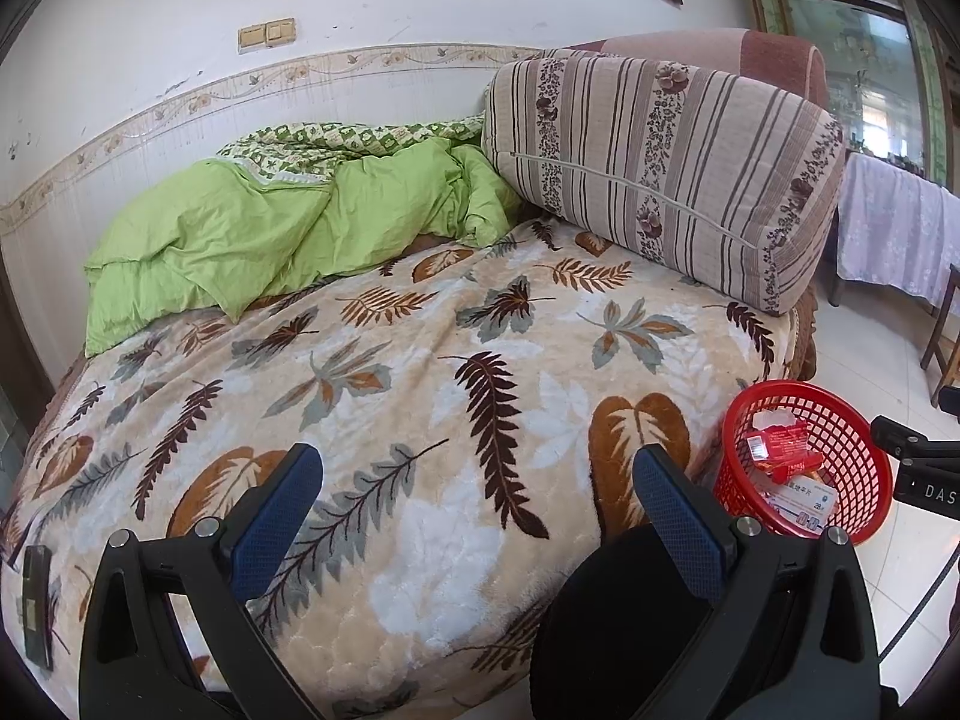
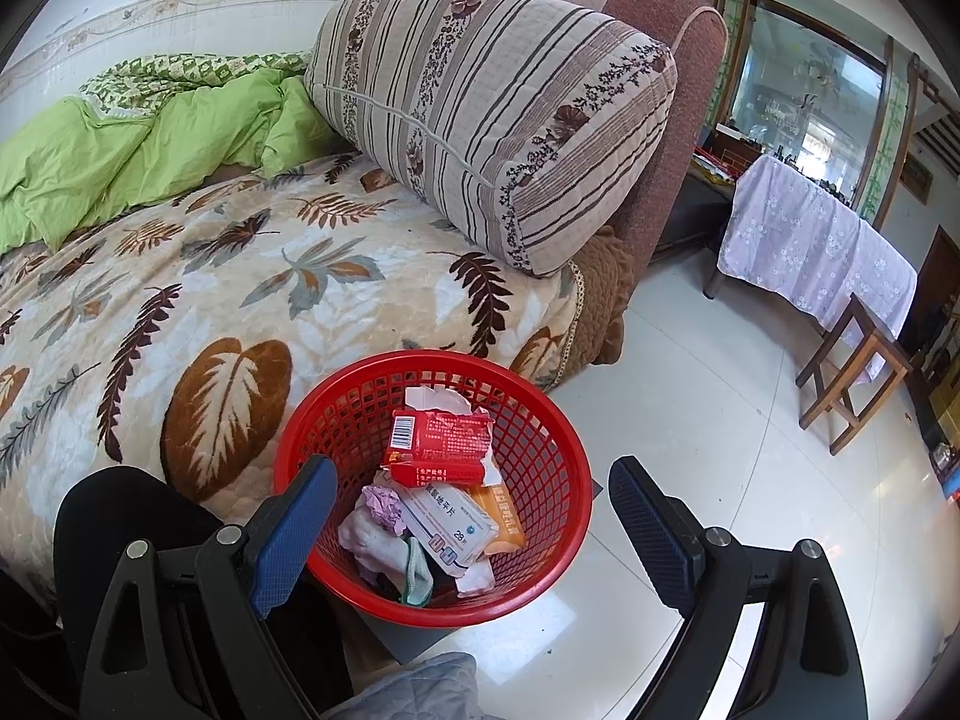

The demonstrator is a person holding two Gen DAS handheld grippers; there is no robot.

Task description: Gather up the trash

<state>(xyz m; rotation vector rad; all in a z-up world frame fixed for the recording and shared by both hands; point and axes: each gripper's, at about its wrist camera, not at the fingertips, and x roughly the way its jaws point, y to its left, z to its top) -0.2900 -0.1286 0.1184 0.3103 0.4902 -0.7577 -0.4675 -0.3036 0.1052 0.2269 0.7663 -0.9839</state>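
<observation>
A red mesh basket point(image 2: 540, 420) stands on the white floor beside the bed; the left wrist view shows the red mesh basket point(image 1: 852, 450) at the right. Inside lie a red packet point(image 2: 441, 447), a white medicine box point(image 2: 447, 531), an orange wrapper point(image 2: 501, 519), crumpled tissue point(image 2: 384, 507) and several other scraps. My right gripper point(image 2: 471, 489) hangs open just above the basket, nothing between its fingers. My left gripper point(image 1: 477, 480) is open over the leaf-patterned blanket point(image 1: 384, 372), holding nothing.
A striped bolster cushion point(image 1: 660, 174) and a green quilt point(image 1: 270, 228) lie at the back of the bed. A dark phone-like object point(image 1: 37, 606) rests at the blanket's left edge. A cloth-covered table point(image 2: 816, 246) and a wooden stool point(image 2: 852, 360) stand on the tiled floor at the right.
</observation>
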